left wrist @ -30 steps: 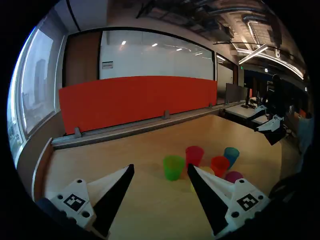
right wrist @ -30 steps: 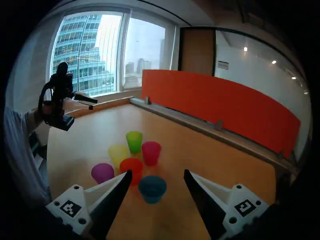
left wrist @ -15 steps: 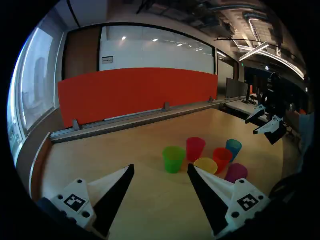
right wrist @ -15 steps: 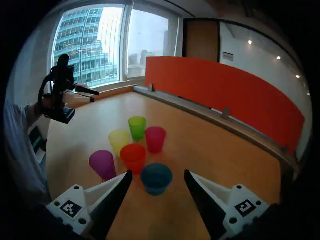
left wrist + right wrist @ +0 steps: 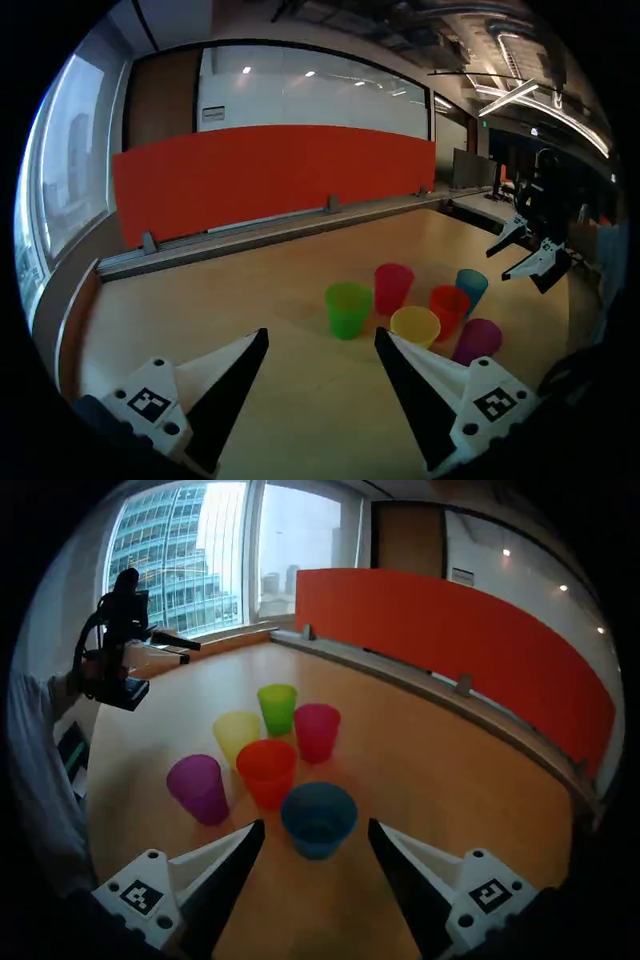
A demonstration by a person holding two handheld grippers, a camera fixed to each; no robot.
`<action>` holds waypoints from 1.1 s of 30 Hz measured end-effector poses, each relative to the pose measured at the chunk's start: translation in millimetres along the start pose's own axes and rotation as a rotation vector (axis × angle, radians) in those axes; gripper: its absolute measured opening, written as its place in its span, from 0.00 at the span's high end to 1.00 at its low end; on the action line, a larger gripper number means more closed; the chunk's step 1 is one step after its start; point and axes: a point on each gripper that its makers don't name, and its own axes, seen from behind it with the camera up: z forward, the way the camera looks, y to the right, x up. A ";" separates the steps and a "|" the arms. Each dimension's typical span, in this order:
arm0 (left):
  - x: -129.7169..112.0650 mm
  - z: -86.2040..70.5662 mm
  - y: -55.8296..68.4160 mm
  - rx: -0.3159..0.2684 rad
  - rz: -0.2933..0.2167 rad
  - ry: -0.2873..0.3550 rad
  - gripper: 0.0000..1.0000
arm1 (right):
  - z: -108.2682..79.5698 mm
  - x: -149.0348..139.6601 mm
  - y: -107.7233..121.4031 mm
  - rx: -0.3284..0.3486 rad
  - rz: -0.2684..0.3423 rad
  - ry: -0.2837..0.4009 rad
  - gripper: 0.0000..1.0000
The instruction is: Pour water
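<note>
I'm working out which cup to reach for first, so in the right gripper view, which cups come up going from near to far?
blue cup → purple cup → orange cup → pink cup → green cup. The yellow cup lies about level with the pink one, so I leave it out.

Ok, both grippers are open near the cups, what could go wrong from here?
The right gripper, jaws open, faces the blue cup, with the orange cup close behind it; a finger passing could knock that one over. The yellow cup sits by the right finger of the left gripper, not between the jaws, so closing now might tip it. Whether any cup holds water I cannot tell; a knock may spill.
</note>
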 end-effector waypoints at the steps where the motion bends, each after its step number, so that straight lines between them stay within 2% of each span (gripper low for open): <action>1: -0.6 0.9 0.5 -0.001 0.001 -0.001 0.01 | 2.2 -2.1 0.1 0.001 0.001 -0.004 0.00; 17: -7.1 10.6 -1.1 -0.001 0.000 -0.019 0.01 | 39.3 -32.2 0.8 0.025 0.011 -0.069 0.00; 33: -9.5 14.4 -2.5 -0.003 0.002 -0.029 0.01 | 66.5 -34.3 0.6 0.036 0.004 -0.079 0.00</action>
